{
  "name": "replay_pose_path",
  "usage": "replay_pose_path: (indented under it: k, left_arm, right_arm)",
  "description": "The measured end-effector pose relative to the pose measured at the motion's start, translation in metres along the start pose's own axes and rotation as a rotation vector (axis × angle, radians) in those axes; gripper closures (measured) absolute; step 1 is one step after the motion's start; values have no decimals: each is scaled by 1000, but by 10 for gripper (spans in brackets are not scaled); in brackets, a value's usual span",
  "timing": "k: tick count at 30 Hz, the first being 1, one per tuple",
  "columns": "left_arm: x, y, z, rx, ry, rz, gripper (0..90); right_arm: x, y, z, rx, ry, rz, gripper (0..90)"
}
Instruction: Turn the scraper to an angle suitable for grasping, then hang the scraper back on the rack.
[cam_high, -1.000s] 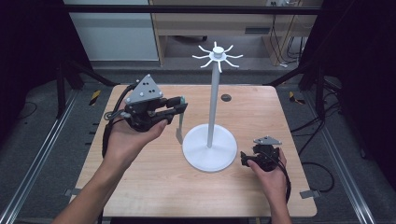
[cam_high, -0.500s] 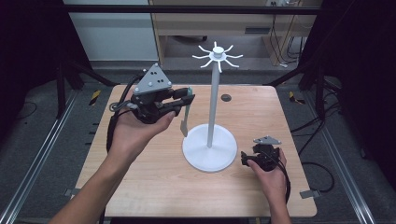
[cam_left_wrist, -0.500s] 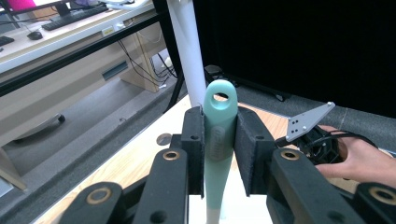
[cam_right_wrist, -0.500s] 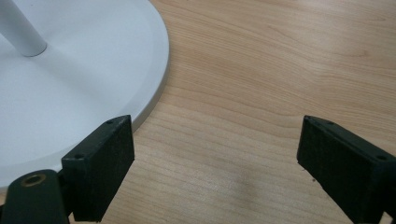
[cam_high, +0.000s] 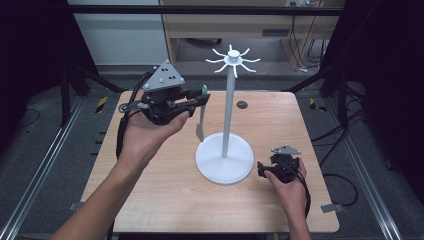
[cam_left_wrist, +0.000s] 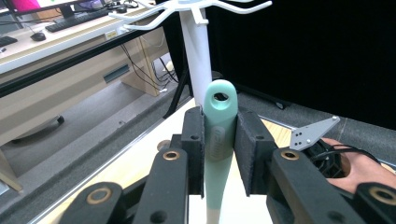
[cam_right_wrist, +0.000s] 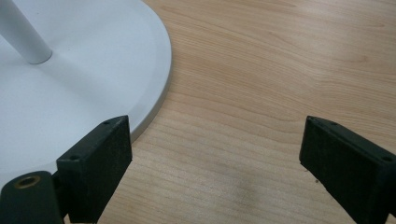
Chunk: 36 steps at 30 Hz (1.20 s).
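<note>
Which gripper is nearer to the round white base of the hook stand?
Right. The right gripper rests on the table beside the round white base, jaws open at its rim. The left gripper is raised above, gripping a mint-green utensil.

The table is pale wood with a visible grain and a matt finish. The stand looks like smooth white plastic or painted metal with a faint sheen. The spatula has a matt mint-green handle, apparently rubbery plastic. The pads look matt black.
</note>
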<state>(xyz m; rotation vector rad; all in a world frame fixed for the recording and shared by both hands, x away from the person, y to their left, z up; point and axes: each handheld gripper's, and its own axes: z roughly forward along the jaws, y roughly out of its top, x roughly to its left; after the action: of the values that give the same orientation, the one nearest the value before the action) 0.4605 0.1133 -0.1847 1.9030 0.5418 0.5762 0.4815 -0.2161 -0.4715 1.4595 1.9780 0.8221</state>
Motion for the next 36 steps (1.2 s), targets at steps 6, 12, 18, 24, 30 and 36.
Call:
replay_pose_path:
  k: [6,12,18,24,30,36]
  left_arm:
    - [-2,6,1,-3,8,5,744]
    - [-3,10,1,-5,18,8,744]
    - [-1,14,1,-1,27,6,744]
    - [-1,17,4,-4,36,5,744]
    - [-2,22,6,-8,40,6,743]
    - [0,25,10,2,45,5,743]
  right_arm:
    - [0,1,-1,-12,-2,-2,97]
    - [-2,1,-1,-10,0,5,97]
    - [-1,1,0,-6,4,-3,97]
    - [-2,0,0,-4,6,2,97]
    - [-2,0,0,-3,7,-10,98]
    - [-2,0,0,-1,6,5,98]
